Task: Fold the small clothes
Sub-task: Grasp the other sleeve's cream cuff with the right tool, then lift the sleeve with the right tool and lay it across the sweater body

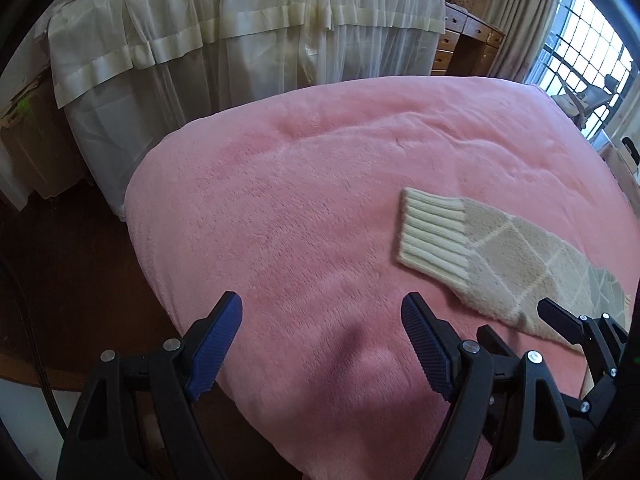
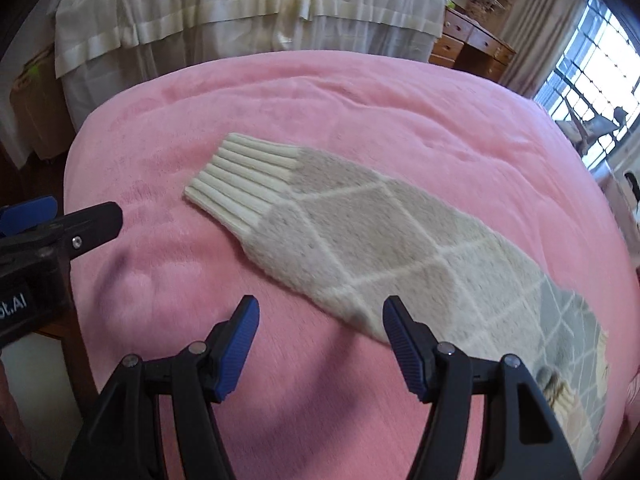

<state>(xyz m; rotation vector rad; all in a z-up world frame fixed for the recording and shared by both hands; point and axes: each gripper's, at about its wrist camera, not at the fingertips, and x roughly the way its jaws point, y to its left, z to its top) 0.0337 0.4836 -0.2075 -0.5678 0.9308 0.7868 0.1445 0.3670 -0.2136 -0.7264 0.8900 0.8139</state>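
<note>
Obs.: A long knit sock [image 2: 360, 236], fuzzy beige-and-cream diamond pattern with a ribbed cream cuff [image 2: 244, 184], is lying flat and unfolded on the pink fleece blanket [image 2: 400, 92]. It is running diagonally, cuff toward the far left, grey toe end [image 2: 568, 320] toward the near right edge of the bed.

Tongs: the left gripper [image 1: 322, 346] is hovering over bare blanket, jaws standing wide, nothing between them, cuff ahead and to its right. The right gripper [image 2: 320, 344] is also gaping wide and empty; its right finger [image 2: 404, 344] is sitting just beside the sock's near edge, contact unclear.

Handling (judgement): the sock is looking light, soft and limp, so it will likely be drooping when lifted at one point. The plush pile is probably gripping the fleece somewhat, resisting sliding. Sensible holds: cuff for the left, toe end for the right, pinching both layers together.

Containers: wooden drawers [image 2: 472, 40] by the curtain are standing shut; contents not visible.
</note>
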